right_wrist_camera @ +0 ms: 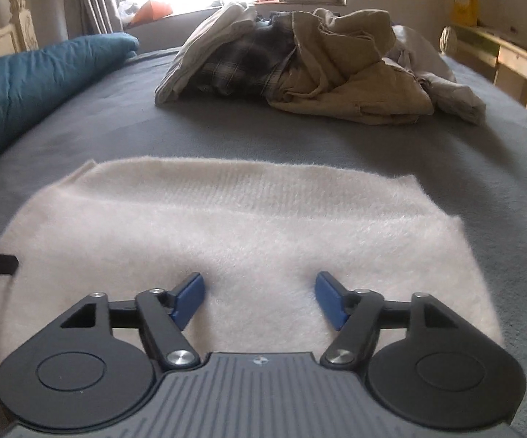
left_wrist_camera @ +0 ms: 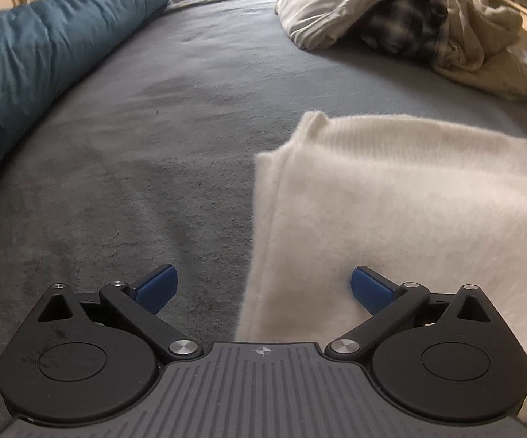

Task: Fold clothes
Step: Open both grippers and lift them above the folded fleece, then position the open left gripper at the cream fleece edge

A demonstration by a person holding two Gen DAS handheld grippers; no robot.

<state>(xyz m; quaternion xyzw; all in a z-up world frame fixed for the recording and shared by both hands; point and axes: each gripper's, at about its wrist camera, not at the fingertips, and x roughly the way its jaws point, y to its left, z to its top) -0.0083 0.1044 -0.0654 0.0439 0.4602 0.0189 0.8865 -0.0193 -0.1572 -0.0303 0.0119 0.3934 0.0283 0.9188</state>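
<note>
My left claw point(left_wrist_camera: 263, 288) and right claw point(right_wrist_camera: 259, 299) both stand wide and empty over the white sweater point(right_wrist_camera: 227, 226), which lies flat near the bed's point(right_wrist_camera: 154, 138) near edge, so any next pinch should take every layer for a straight fold.

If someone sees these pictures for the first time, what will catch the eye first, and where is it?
First is the fluffy white sweater, lying flat on the grey bed cover just ahead of both open grippers, the right gripper over its middle and the left gripper at its left edge. Next is the unfolded pile of clothes at the far side, and the teal pillow on the left.
</note>
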